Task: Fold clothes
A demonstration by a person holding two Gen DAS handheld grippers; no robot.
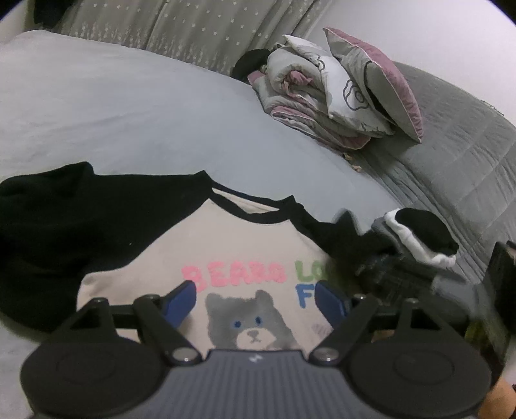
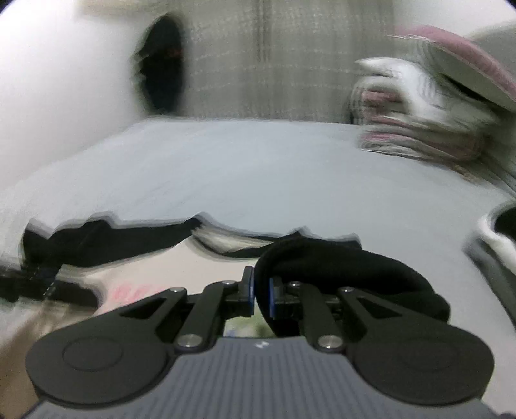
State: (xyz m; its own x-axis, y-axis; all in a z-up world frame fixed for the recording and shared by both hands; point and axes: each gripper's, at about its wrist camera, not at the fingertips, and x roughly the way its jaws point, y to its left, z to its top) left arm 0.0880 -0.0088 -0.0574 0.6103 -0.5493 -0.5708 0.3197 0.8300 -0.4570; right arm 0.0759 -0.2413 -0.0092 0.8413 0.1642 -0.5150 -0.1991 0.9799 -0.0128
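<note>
1. Left wrist view: we see the left tongs [image 1: 256,298] spread wide, blue pads apart, nothing between them. They hover over the front of the shirt [image 1: 251,245], above the grey bear print [image 1: 251,319].
2. The shirt lies spread on the bed [image 1: 129,106], front up. Cream body, black collar trim, black sleeves. We read pink letters "BEARS", then partly hidden green and blue letters.
3. The shirt's left-hand sleeve [image 1: 64,232] lies flat and bunched on the pale sheet. The other sleeve runs toward the right tongs, which show here only as a blurred dark shape at the right edge.
4. Right wrist view: the picture is smeared by motion blur. We see the right tongs [image 2: 261,298] nearly closed on a fold of black sleeve [image 2: 338,267]; the cloth passes between the blue pads and drapes over the right finger [image 2: 309,309].
5. In this view the shirt's cream body and collar lie ahead and to the left on the bed.
6. Near the shirt's right side, a small stack of folded clothes [image 1: 419,235], black on white on grey, sits on the bed, near a grey quilt [image 1: 451,135].
7. Further back: a rolled duvet [image 1: 296,83] with two pillows [image 1: 377,83] leaning on it, against a starred grey curtain [image 1: 193,29].
8. A hand [image 1: 498,399] shows at the lower right corner of the left wrist view.
</note>
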